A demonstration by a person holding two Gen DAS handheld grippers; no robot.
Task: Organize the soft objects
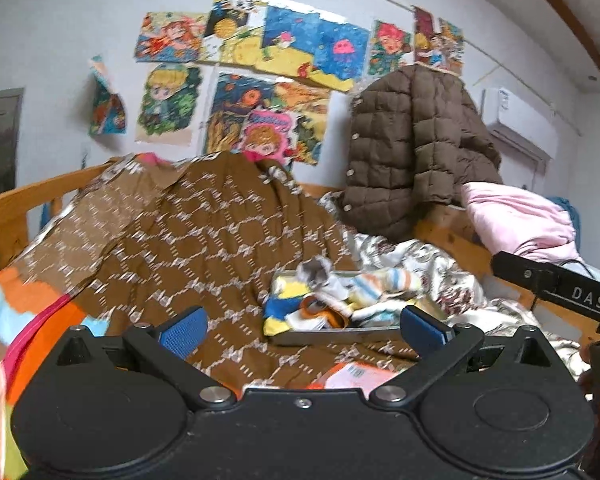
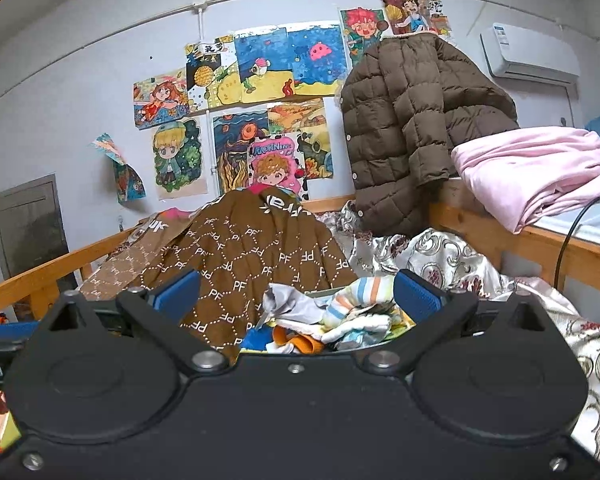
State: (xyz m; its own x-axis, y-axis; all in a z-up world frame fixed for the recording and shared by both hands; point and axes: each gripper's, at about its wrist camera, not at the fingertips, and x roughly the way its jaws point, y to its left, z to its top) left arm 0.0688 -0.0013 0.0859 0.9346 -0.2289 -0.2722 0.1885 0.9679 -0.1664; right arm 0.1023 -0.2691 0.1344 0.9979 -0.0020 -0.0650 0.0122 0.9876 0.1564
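A shallow grey tray [image 1: 332, 337] on the bed holds a heap of socks [image 1: 340, 292], striped, grey, yellow-blue and orange. It lies on a brown patterned blanket [image 1: 204, 224]. My left gripper [image 1: 304, 326] is open and empty, just in front of the tray. In the right wrist view the sock heap [image 2: 340, 312] sits directly between the fingers of my right gripper [image 2: 298, 294], which is open; nothing is pinched. The right gripper's black body shows at the right edge of the left wrist view [image 1: 560, 288].
A brown quilted jacket [image 2: 412, 120] hangs over the wooden bed frame [image 2: 540, 236]. Folded pink fabric [image 2: 540, 168] lies on the frame at right. A floral quilt [image 2: 460, 264] lies to the right and a colourful striped cloth [image 1: 16, 312] to the left. Posters cover the wall.
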